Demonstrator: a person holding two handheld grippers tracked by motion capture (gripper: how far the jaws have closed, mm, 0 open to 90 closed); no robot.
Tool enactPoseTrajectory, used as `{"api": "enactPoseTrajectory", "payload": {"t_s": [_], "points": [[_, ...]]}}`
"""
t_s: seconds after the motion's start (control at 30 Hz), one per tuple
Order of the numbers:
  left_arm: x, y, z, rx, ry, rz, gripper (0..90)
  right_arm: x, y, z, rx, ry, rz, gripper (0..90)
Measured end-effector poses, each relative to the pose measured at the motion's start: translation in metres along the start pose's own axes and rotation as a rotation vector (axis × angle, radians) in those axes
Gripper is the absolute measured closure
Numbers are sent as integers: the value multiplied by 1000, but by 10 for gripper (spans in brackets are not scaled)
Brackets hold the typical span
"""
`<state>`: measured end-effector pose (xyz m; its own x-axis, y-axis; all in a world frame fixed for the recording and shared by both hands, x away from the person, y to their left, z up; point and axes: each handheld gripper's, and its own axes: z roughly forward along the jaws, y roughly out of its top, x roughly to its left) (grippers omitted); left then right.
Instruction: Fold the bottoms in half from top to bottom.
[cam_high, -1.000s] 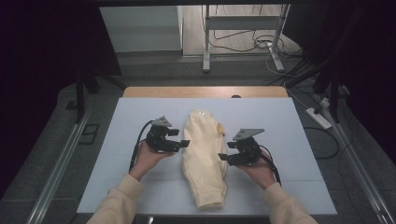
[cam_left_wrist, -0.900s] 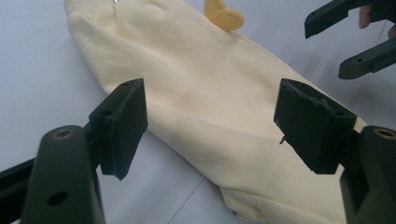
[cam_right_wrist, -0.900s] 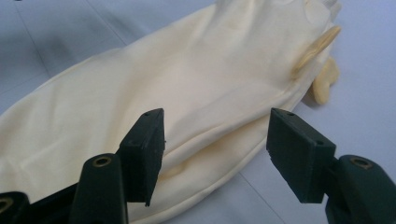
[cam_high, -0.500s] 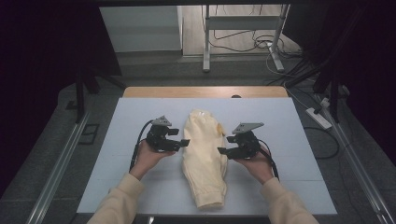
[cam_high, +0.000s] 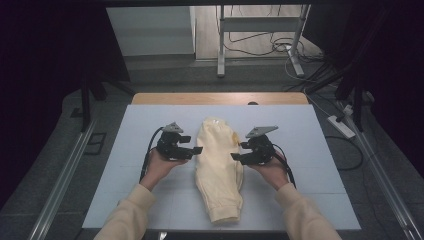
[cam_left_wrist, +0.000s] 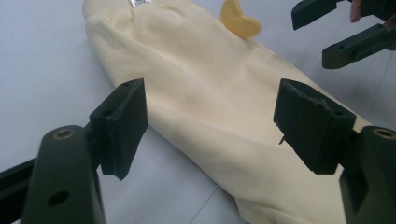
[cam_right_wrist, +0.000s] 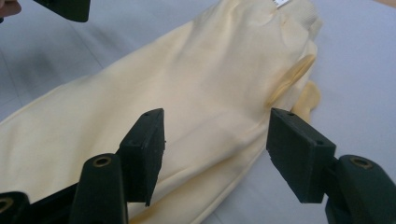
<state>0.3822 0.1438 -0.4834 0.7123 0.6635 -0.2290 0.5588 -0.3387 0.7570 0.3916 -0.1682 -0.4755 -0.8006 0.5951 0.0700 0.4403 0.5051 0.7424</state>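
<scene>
A pale yellow folded garment (cam_high: 218, 167) lies lengthwise in the middle of the white table (cam_high: 125, 130). My left gripper (cam_high: 196, 149) hovers open at its left edge, jaws wide apart over the cloth (cam_left_wrist: 219, 102). My right gripper (cam_high: 236, 157) stands open at the garment's right edge, its jaws spread above the fabric (cam_right_wrist: 196, 88). Neither holds anything. A white label (cam_left_wrist: 138, 3) shows at the garment's far end. In the left gripper view the right gripper (cam_left_wrist: 322, 35) shows at the top right, also open.
A wooden strip (cam_high: 220, 98) borders the table's far edge. Beyond it stand a metal frame (cam_high: 260, 30) and loose cables (cam_high: 295, 50) on the floor. A power strip (cam_high: 342, 127) lies to the right of the table.
My right gripper has shifted slightly left, closer to the garment's right edge. The left gripper and the garment have stayed in place.
</scene>
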Motion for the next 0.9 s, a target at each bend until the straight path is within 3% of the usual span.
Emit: {"api": "enactPoseTrajectory", "payload": {"t_s": [0.43,0.9], "points": [[24,22,20,31,43,-32,262,-23,21,23,41,-45,34,373],[43,32,41,67,83,-61,264,-43,41,48,34,-64,61,373]]}}
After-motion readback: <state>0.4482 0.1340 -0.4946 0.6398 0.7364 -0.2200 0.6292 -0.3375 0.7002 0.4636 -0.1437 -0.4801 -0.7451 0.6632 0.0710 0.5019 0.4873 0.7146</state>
